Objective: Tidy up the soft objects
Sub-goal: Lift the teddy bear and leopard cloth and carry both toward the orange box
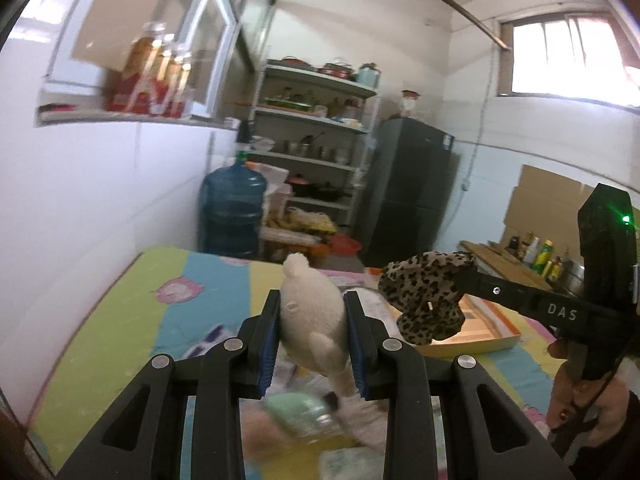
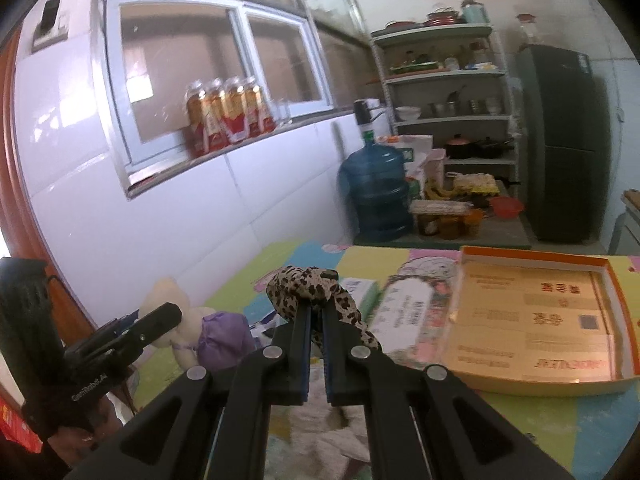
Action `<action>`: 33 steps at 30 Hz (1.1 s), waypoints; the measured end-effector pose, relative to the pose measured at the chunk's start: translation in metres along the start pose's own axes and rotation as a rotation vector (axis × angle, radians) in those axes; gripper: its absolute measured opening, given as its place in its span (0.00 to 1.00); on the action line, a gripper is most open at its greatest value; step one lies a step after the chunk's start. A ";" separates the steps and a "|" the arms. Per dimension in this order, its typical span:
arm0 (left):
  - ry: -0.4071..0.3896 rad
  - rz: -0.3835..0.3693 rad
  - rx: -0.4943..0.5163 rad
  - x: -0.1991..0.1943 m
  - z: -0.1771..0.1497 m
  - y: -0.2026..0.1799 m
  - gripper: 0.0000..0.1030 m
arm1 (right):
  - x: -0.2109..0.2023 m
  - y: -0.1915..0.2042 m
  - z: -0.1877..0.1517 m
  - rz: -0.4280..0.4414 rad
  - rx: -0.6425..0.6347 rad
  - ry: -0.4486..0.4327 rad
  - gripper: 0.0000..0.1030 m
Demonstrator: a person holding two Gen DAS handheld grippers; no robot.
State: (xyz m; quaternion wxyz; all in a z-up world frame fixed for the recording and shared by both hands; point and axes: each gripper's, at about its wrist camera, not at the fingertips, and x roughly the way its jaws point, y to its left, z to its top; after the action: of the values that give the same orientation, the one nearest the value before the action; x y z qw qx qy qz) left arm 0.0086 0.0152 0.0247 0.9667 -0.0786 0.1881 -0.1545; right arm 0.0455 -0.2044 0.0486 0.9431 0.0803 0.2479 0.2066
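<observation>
My left gripper (image 1: 312,300) is shut on a cream plush toy (image 1: 312,316) and holds it above the colourful table mat (image 1: 120,312). In the right wrist view the left gripper (image 2: 160,320) shows at the left with the plush toy (image 2: 168,300), which wears a purple dress. My right gripper (image 2: 316,308) is shut on a leopard-print fabric scrunchie (image 2: 308,284), lifted over the mat (image 2: 280,264). In the left wrist view the right gripper (image 1: 460,280) holds the scrunchie (image 1: 424,296) in front of an open orange-rimmed cardboard box (image 1: 480,336).
The shallow open box (image 2: 540,320) lies on the mat at the right. Tissue packs (image 2: 404,300) and a white cloth (image 2: 320,420) lie beneath the grippers. A white tiled wall (image 2: 160,200) bounds the left side. A water jug (image 2: 376,192), shelves and a fridge stand beyond.
</observation>
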 end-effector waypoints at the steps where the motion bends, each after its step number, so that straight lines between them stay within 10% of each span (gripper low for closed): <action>1: 0.000 -0.011 0.010 0.002 0.001 -0.007 0.30 | -0.005 -0.006 0.000 -0.008 0.008 -0.009 0.05; 33: 0.171 -0.212 0.091 0.167 0.008 -0.198 0.30 | -0.087 -0.216 -0.021 -0.204 0.282 -0.144 0.05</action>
State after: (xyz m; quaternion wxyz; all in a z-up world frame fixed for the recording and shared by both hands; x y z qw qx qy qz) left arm 0.1058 -0.2250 0.0171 0.9280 -0.0406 0.2530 -0.2703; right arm 0.0414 -0.4358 0.0134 0.9539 0.2007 0.2130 0.0669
